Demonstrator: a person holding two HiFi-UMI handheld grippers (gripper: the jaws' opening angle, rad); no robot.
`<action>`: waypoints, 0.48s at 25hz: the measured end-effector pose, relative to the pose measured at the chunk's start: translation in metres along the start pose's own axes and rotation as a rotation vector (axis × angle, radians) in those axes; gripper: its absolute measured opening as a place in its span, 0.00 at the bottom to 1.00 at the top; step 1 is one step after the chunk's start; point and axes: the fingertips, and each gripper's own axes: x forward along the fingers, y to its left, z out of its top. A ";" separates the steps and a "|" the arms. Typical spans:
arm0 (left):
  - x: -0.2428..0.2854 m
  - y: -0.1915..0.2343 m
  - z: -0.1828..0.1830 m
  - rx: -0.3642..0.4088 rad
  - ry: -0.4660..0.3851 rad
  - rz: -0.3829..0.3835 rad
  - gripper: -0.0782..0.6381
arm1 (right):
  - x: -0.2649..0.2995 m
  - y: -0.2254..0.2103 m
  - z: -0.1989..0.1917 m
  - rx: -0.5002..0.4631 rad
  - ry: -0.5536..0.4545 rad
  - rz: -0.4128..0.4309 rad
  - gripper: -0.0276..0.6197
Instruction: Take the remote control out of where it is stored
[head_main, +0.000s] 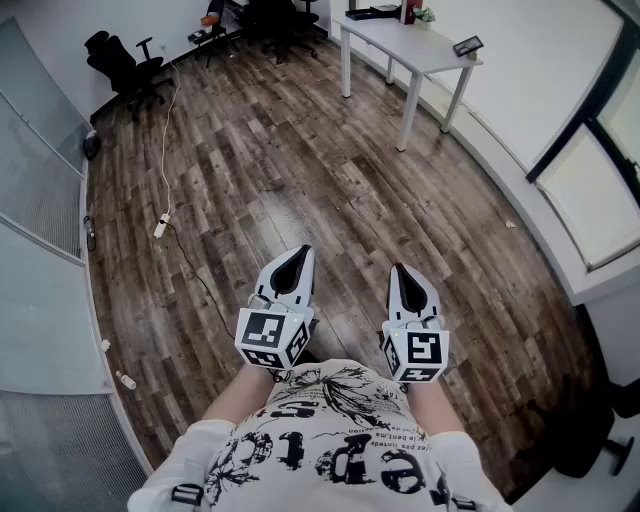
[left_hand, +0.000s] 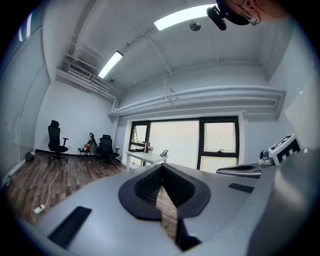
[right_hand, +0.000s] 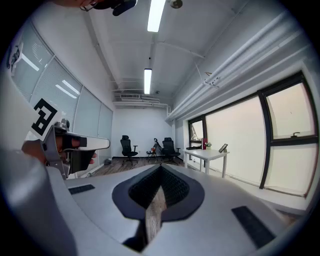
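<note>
Low at 6 o'clock in the head view, the left gripper (head_main: 300, 255) and the right gripper (head_main: 402, 272) are held side by side over the wooden floor (head_main: 300, 150), each with its jaws closed together on nothing. No remote control is seen, nor is its storage place. A white table (head_main: 400, 40) is seen at 1 o'clock, well apart, with items too small to be named. A remote is judged light, rigid and smooth-cased, so it is best taken across its long edges near the middle.
</note>
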 end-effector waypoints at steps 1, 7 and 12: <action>0.001 -0.001 0.000 -0.001 0.000 -0.001 0.12 | 0.000 -0.001 0.000 0.001 0.001 0.001 0.05; 0.002 -0.002 -0.001 0.002 0.004 -0.011 0.12 | 0.003 0.000 0.001 0.004 -0.003 0.006 0.05; 0.001 -0.004 -0.003 -0.002 0.009 -0.031 0.12 | 0.006 -0.008 0.001 0.074 -0.018 -0.018 0.05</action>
